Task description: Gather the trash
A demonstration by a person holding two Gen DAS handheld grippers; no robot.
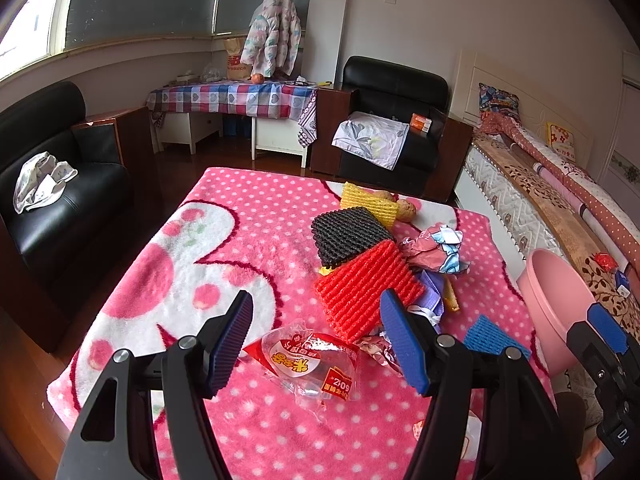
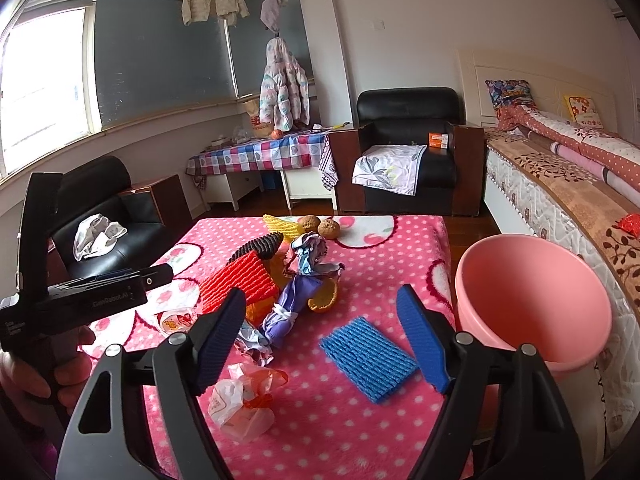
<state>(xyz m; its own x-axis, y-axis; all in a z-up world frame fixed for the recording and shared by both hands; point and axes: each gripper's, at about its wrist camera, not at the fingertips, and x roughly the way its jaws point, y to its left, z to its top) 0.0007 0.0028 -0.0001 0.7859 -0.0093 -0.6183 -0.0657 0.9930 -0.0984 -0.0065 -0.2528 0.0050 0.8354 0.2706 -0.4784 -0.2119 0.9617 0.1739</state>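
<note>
Trash lies on a pink dotted blanket (image 1: 248,232): a clear red-printed snack wrapper (image 1: 310,364), red foam net (image 1: 366,286), black foam net (image 1: 348,234), yellow foam net (image 1: 370,200), crumpled paper (image 1: 438,248), blue foam net (image 2: 368,358) and a crumpled plastic bag (image 2: 244,400). My left gripper (image 1: 320,340) is open, low over the snack wrapper. My right gripper (image 2: 320,340) is open above the blanket, between the plastic bag and the blue net. A pink bucket (image 2: 532,304) stands at the blanket's right edge.
Two potatoes (image 2: 320,226) lie at the far end of the blanket. A black sofa (image 1: 56,208) is on the left, a black armchair (image 1: 396,120) beyond, a bed (image 2: 560,184) on the right. A checked table (image 1: 232,98) stands by the window.
</note>
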